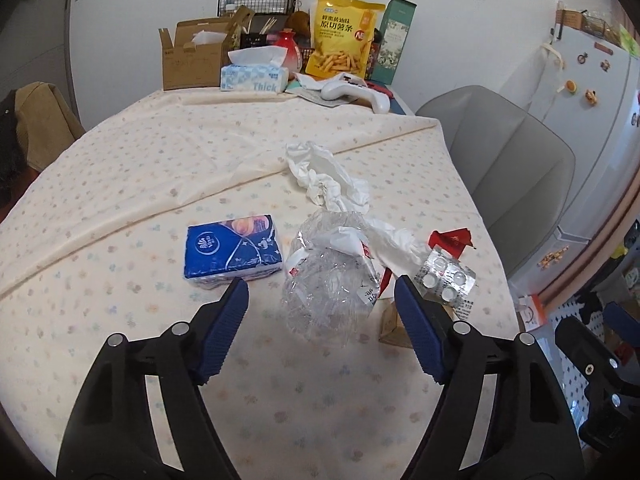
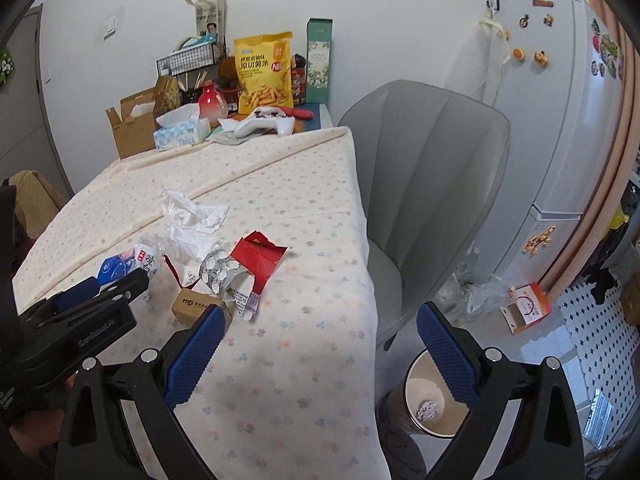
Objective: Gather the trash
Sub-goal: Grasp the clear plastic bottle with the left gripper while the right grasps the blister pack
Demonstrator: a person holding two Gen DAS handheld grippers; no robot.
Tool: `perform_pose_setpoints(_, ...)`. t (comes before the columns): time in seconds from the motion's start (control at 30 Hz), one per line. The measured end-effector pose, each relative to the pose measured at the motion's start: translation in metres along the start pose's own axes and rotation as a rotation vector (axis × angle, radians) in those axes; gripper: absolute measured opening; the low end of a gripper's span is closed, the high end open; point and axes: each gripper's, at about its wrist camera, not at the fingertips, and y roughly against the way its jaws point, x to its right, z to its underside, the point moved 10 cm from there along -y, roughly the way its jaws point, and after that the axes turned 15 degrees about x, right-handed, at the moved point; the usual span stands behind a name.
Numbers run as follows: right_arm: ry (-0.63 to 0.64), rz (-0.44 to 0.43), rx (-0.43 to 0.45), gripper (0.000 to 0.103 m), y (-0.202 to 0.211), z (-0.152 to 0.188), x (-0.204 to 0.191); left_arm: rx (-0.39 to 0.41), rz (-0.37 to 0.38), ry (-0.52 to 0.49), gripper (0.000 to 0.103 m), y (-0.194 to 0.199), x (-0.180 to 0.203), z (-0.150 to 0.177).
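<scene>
- Crushed clear plastic bottle lies on the bench near its front edge, between a blue tissue pack and an empty blister pack; crumpled white tissue sits just behind it.
- Left gripper hovers over the bottle, fingers apart on either side, pads not pressing it; nothing held.
- Right gripper hangs over the bench edge, fingers wide and empty; a waste bin stands on the floor below.
- Handling, as a guess: bottle is very light, thin-walled, springy and slick; likely to crackle and slip. Best pinched across the flattened middle, where the folds give purchase.
- Long axis runs roughly away from the left camera, tilted slightly right; which end is the neck I cannot tell.
- Red torn wrapper and small cardboard box lie near.
</scene>
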Motion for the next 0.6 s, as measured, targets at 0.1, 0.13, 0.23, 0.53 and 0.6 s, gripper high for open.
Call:
perform_pose_setpoints(0.1,-0.006,-0.006,-0.010,0.094,-0.007,0.001,0.001,-0.022,-0.020,-0.007,0.067,-0.009,0.001,0.004)
perform_pose_setpoints(0.13,-0.009,-0.013,-0.012,0.094,-0.009,0.001,0.001,-0.031,-0.026,-0.008,0.063,-0.012,0.001,0.006)
perform_pose_setpoints(0.23,0.000,-0.021,-0.013,0.094,-0.013,0.000,-0.001,-0.059,-0.025,0.007,0.033,-0.019,0.000,0.012)
perform_pose_setpoints(0.53,0.037,-0.055,-0.011,0.092,-0.014,-0.007,-0.021,-0.015,-0.047,0.049,0.022,-0.003,-0.013,0.002)
perform_pose_setpoints(0.6,0.045,-0.066,-0.012,0.090,-0.014,-0.007,-0.028,0.007,-0.052,0.053,0.022,0.003,-0.018,-0.004)
